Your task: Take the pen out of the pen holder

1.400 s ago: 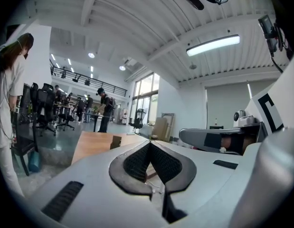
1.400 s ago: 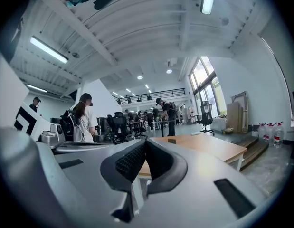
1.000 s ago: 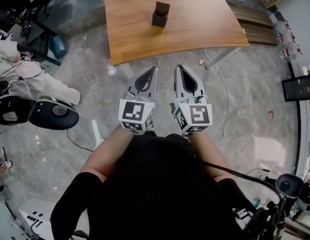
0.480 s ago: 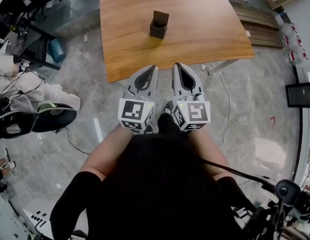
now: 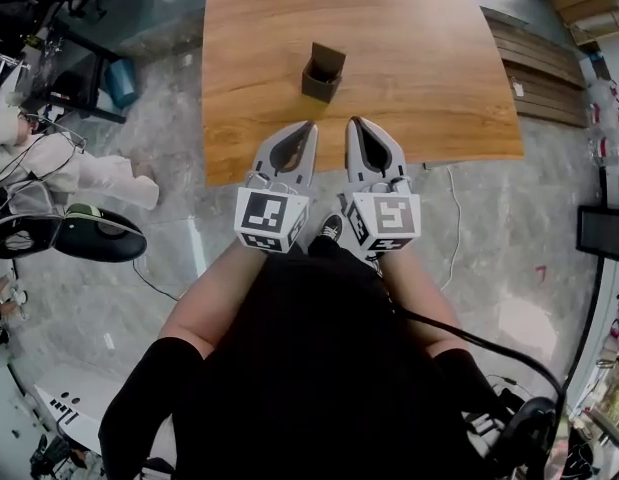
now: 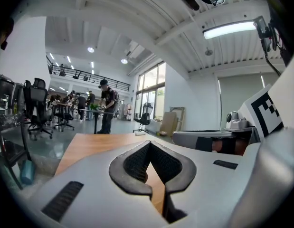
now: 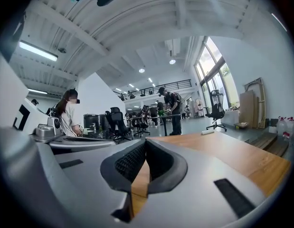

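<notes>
A dark brown square pen holder (image 5: 324,72) stands on the wooden table (image 5: 419,48), near its middle. I cannot make out a pen in it from here. My left gripper (image 5: 309,125) and right gripper (image 5: 354,121) are held side by side, tips just over the table's near edge, short of the holder. Both are shut with nothing between the jaws. In the left gripper view the left gripper (image 6: 149,143) points along the table top (image 6: 90,146). The right gripper (image 7: 146,140) does the same over the table (image 7: 232,158). The holder is hidden in both gripper views.
A black office chair (image 5: 89,233) and a person in white (image 5: 49,163) are on the floor at the left. Wooden planks (image 5: 549,58) lie right of the table, and a cable (image 5: 451,228) runs across the floor. A person (image 6: 107,106) stands far beyond the table.
The table and pen holder have come nearer. Both grippers, earlier over the floor, now reach the table's near edge. Their jaws stay shut.
</notes>
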